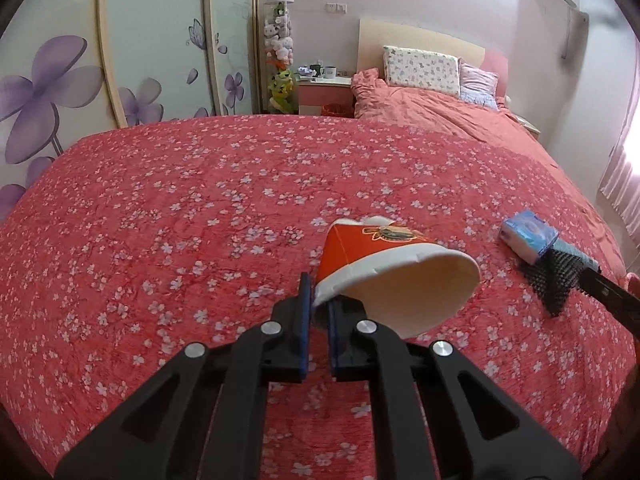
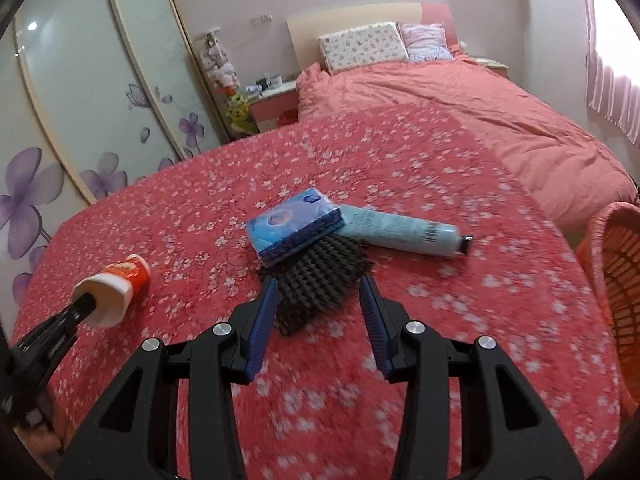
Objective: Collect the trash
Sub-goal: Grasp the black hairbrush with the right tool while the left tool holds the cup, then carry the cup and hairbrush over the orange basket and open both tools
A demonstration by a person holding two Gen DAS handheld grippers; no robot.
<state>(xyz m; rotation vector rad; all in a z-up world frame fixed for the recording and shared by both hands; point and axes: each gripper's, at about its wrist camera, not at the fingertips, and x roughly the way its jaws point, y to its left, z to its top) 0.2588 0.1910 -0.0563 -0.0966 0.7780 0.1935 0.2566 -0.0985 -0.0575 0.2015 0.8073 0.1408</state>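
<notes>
Bed [image 2: 168, 208], covered by a red floral spread, carried all the trash and offered you wide bare cloth on the wardrobe side. Orange basket [image 2: 616, 280] stood at the bed's right edge, near the tube; judged the likely drop point, with open room between. Black mesh sheet [image 2: 320, 280] lay flat under the tissue pack, probably limp and light, best pinched at its free near edge. Pale green tube [image 2: 400, 232] lay on its side just beside the pack; smooth, so likely slippery, and best taken across its middle. Blue tissue pack [image 2: 296, 226] rested partly on the mesh; soft, light, easily gripped across its short sides. Paper cup [image 1: 384, 268], thin-walled and crushable, hung tilted above the spread, pinched by its rim. Your left hand-held gripper [image 1: 318, 312] was clenched on that rim. Your right hand-held gripper [image 2: 318, 304] stood released, empty, jaws straddling the mesh edge.
</notes>
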